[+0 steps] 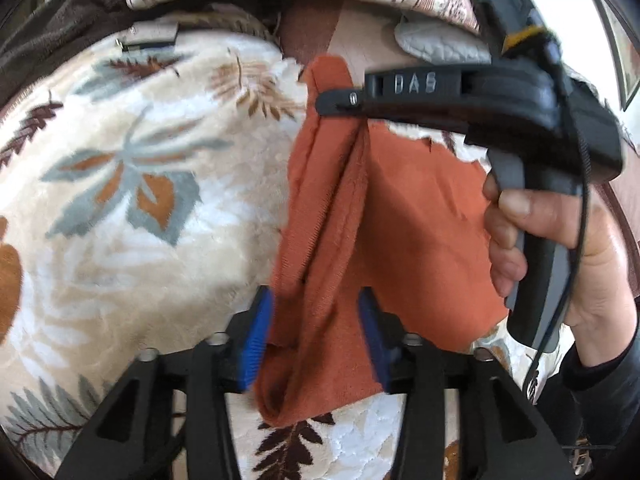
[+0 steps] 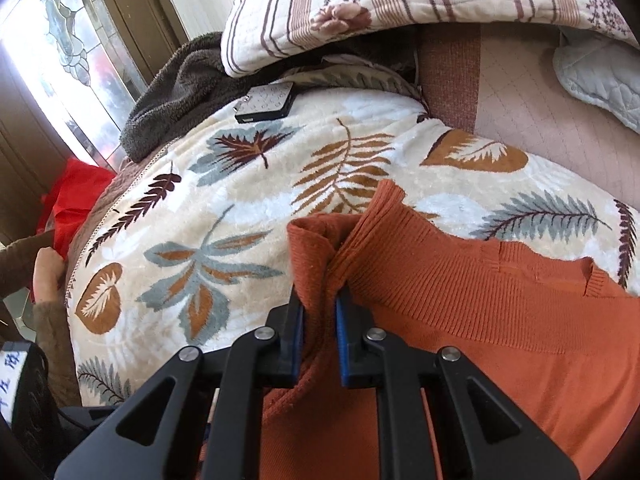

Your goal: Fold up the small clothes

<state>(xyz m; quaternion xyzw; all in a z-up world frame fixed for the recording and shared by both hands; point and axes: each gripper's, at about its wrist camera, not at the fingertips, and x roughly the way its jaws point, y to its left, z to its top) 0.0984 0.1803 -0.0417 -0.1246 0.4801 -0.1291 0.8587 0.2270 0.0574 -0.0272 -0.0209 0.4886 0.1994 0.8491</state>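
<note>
An orange ribbed knit garment (image 1: 384,216) lies on a leaf-patterned fleece blanket (image 1: 132,184). My left gripper (image 1: 316,340) has its blue pads either side of a bunched fold at the garment's near edge, with fabric filling the gap. My right gripper (image 1: 340,100) reaches in from the right in the left wrist view and pinches the garment's far end. In the right wrist view my right gripper (image 2: 320,320) is shut on a raised fold of the garment (image 2: 480,320), which spreads to the right over the blanket (image 2: 224,208).
A striped quilted pillow (image 2: 400,4) and a brown fleece throw (image 2: 176,96) lie at the back. A small grey keypad device (image 2: 266,104) rests on the blanket's far edge. A red cloth (image 2: 76,196) and a window are at the left.
</note>
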